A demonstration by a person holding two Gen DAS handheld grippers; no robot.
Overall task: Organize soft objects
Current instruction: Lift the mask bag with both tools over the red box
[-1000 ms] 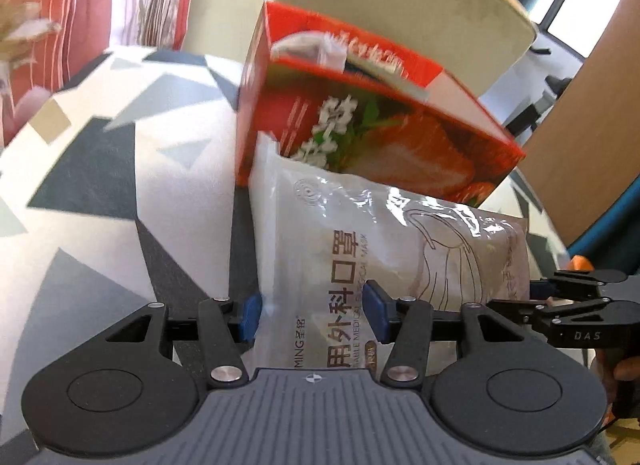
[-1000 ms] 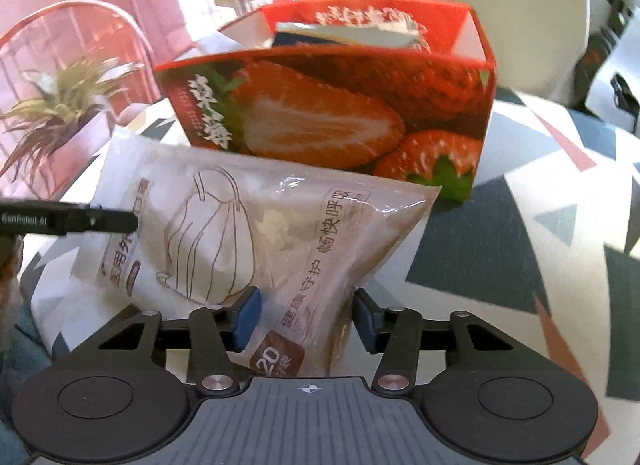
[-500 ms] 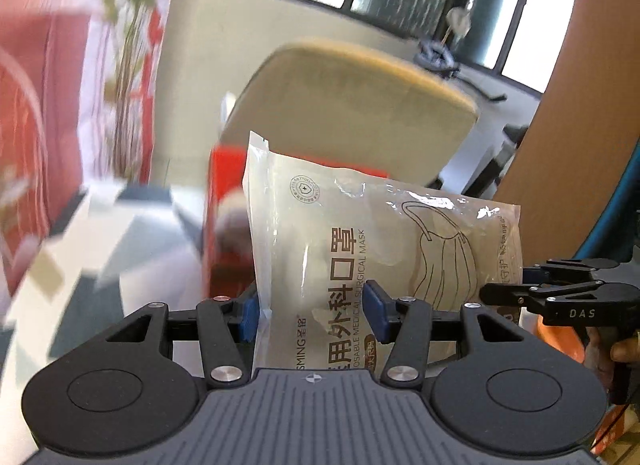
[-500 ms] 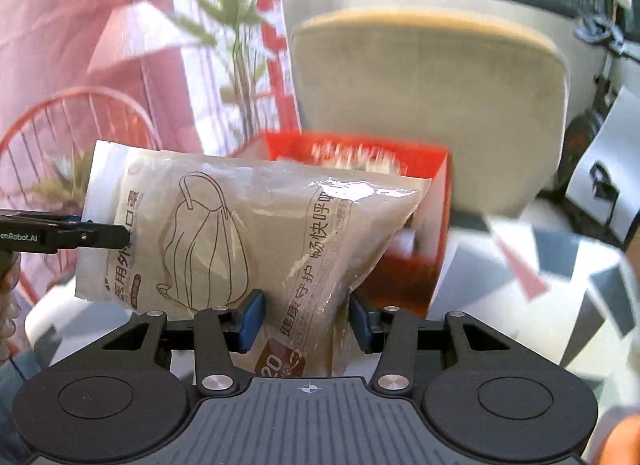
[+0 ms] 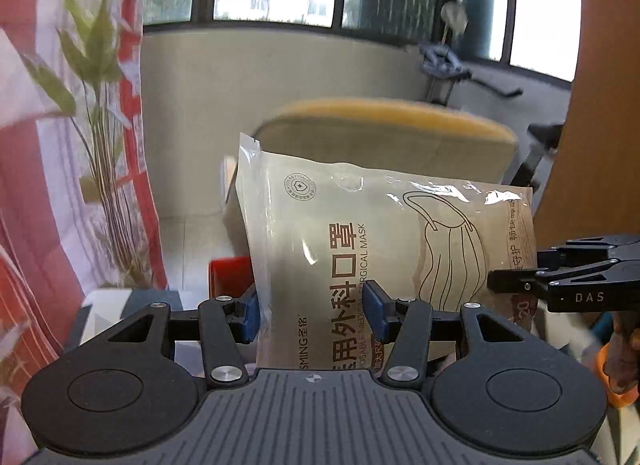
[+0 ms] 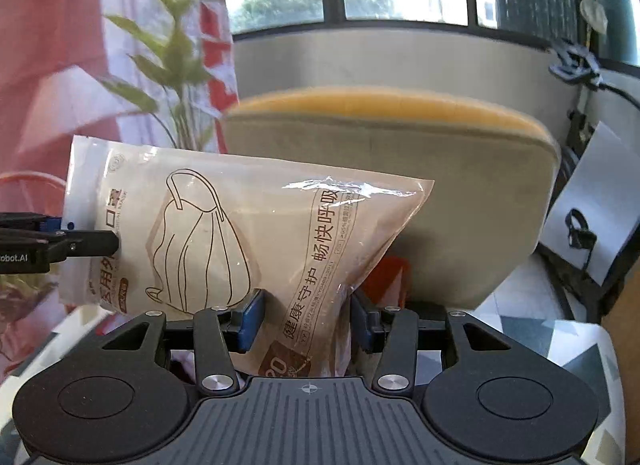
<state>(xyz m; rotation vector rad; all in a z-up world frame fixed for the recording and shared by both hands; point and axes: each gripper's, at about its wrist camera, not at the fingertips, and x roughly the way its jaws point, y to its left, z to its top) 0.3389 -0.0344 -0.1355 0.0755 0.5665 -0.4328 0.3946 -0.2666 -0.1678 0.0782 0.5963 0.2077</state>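
we held the mask pack aloft, both jaws clenched on it; best kept level above the red box.

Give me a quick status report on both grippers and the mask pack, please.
Left gripper and right gripper both shut on mask pack. Pack airborne. Red box below it. Nothing blocking.
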